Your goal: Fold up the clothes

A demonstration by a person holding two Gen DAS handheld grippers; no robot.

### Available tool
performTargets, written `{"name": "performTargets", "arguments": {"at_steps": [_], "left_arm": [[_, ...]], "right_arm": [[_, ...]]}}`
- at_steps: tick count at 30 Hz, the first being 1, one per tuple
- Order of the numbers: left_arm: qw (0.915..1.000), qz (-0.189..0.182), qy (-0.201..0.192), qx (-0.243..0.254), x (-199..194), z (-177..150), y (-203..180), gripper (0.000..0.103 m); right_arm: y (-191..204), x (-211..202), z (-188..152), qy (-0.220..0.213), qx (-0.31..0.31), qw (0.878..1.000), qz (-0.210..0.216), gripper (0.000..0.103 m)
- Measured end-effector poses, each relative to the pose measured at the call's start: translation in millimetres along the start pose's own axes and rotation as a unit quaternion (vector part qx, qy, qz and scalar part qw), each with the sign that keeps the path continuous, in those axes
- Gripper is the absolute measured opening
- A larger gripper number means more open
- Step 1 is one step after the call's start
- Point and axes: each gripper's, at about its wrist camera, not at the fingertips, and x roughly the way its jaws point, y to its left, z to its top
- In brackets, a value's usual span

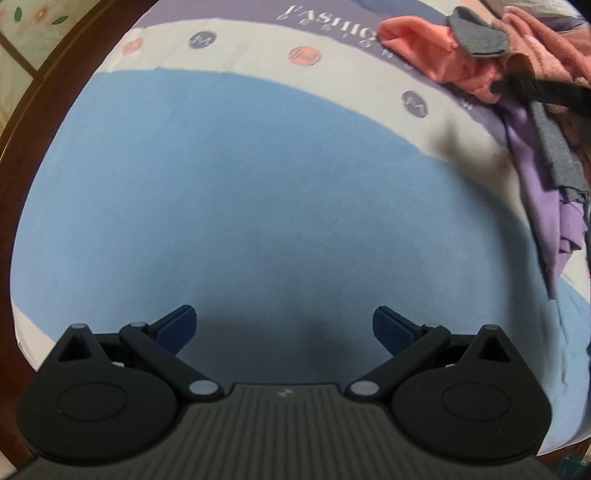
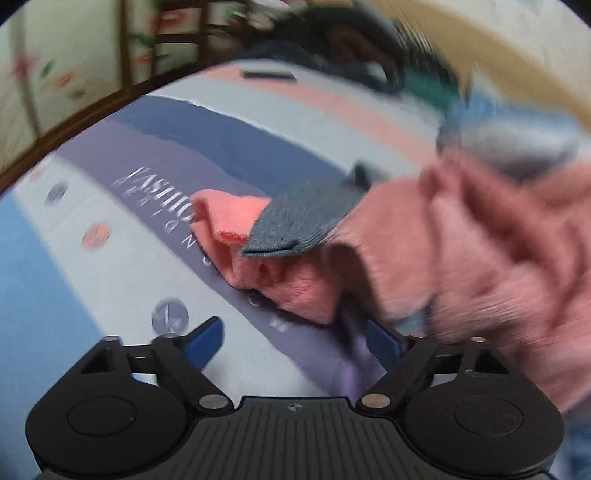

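Left gripper (image 1: 283, 326) points down over the bed sheet (image 1: 236, 206), above its light blue band. Jaws released, spread wide, nothing between them; the blue pads (image 1: 177, 328) are clear of the fabric. A dark shadow of the tool falls on the sheet just ahead of the pads.

Sheet is striped: light blue, then white with round pink and grey emblems, then purple with white lettering. Dark wooden bed frame (image 1: 22, 122) runs along the left edge in the left wrist view.

Clothes pile (image 1: 524, 74) lies at the upper right of the left wrist view, on the white and purple bands, well apart from the left gripper. Visible in it: pink fleece piece (image 1: 424, 48), grey knit piece (image 1: 476, 33) on top of the pink, purple garment (image 1: 535, 177) hanging down the side of the pile.

Right gripper (image 2: 295, 339) is tilted down towards the pile. Jaws released, nothing gripped. Its right pad is near the lower edge of the pink fleece (image 2: 288, 284); whether it touches cannot be told. Grey knit (image 2: 303, 218) overlaps the pink. The purple garment (image 2: 354, 373) shows just beyond the jaws. The right wrist view is heavily blurred on its right and top, so the items there cannot be identified.
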Motion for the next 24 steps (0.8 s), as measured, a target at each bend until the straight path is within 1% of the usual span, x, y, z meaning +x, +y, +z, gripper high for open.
{"name": "performTargets", "arguments": {"at_steps": [1, 2, 3, 4, 5, 6, 7, 8, 11, 15, 16, 17, 19, 20, 21, 22, 23, 24], "left_arm": [[1.0000, 0.003, 0.005, -0.003, 1.8, -1.6, 4.1, 0.103], [0.9999, 0.006, 0.010, -0.006, 3.7, -3.2, 8.3, 0.103], [0.9998, 0.009, 0.014, -0.009, 5.1, -4.6, 12.2, 0.103], [0.9998, 0.009, 0.015, -0.013, 4.8, -5.6, 15.0, 0.103], [0.9997, 0.009, 0.016, -0.016, 4.8, -6.1, 17.4, 0.103], [0.9997, 0.009, 0.016, -0.018, 5.3, -5.5, 18.1, 0.103], [0.9996, 0.009, 0.015, -0.019, 5.8, -4.8, 18.7, 0.103], [0.9996, 0.010, 0.015, -0.021, 6.5, -3.9, 19.2, 0.103], [0.9997, 0.007, 0.013, -0.022, 6.9, -1.2, 17.8, 0.103], [1.0000, 0.000, 0.008, -0.003, 6.5, 3.4, 7.0, 0.103], [1.0000, -0.001, 0.008, 0.005, 7.3, 4.1, 3.1, 0.103], [0.9999, -0.001, 0.008, 0.014, 7.4, 3.5, -1.4, 0.103], [0.9996, 0.001, 0.010, 0.028, 6.6, 2.1, -8.3, 0.103], [0.9994, 0.001, 0.011, 0.034, 5.8, 1.2, -11.5, 0.103], [0.9992, 0.001, 0.011, 0.039, 4.5, 0.3, -14.5, 0.103], [0.9990, 0.000, 0.011, 0.044, 3.4, -0.1, -17.4, 0.103], [0.9988, 0.000, 0.011, 0.047, 2.1, 0.1, -20.2, 0.103], [0.9988, 0.000, 0.010, 0.049, -0.6, 0.0, -22.8, 0.103]], "right_arm": [[-4.7, 9.7, 5.0, 0.011, 0.035, 0.999, 0.011, 0.079], [-5.8, 13.4, 5.3, 0.017, 0.045, 0.999, -0.013, 0.073], [-6.0, 15.7, 4.4, 0.021, 0.048, 0.998, -0.047, 0.069], [-6.2, 17.9, 3.4, 0.025, 0.051, 0.995, -0.080, 0.069], [-5.8, 11.8, -2.8, 0.019, 0.040, 0.993, -0.106, 0.075], [-5.2, 3.5, -10.5, 0.010, 0.026, 0.991, -0.130, 0.079], [-7.4, -6.2, -22.3, 0.003, 0.019, 0.989, -0.145, 0.082], [-10.6, -15.2, -36.2, 0.004, 0.015, 0.988, -0.155, 0.083], [-21.6, -37.0, -81.2, 0.020, 0.011, 0.983, -0.182, 0.083], [-43.3, -55.9, -144.0, 0.050, 0.043, 0.983, -0.172, 0.083], [-46.6, -56.0, -153.5, 0.057, 0.044, 0.983, -0.170, 0.083], [-49.6, -56.0, -162.1, 0.063, 0.045, 0.983, -0.167, 0.081], [-55.6, -66.4, -163.2, 0.038, 0.045, 0.984, -0.170, 0.076], [-58.3, -77.6, -154.8, 0.008, 0.048, 0.982, -0.184, 0.074], [-60.9, -90.2, -144.1, -0.027, 0.051, 0.978, -0.201, 0.076], [-66.5, -100.2, -131.5, -0.058, 0.059, 0.974, -0.209, 0.084], [-73.0, -109.6, -118.4, -0.088, 0.069, 0.970, -0.214, 0.096], [-79.4, -118.9, -105.4, -0.118, 0.078, 0.965, -0.219, 0.100]]}}
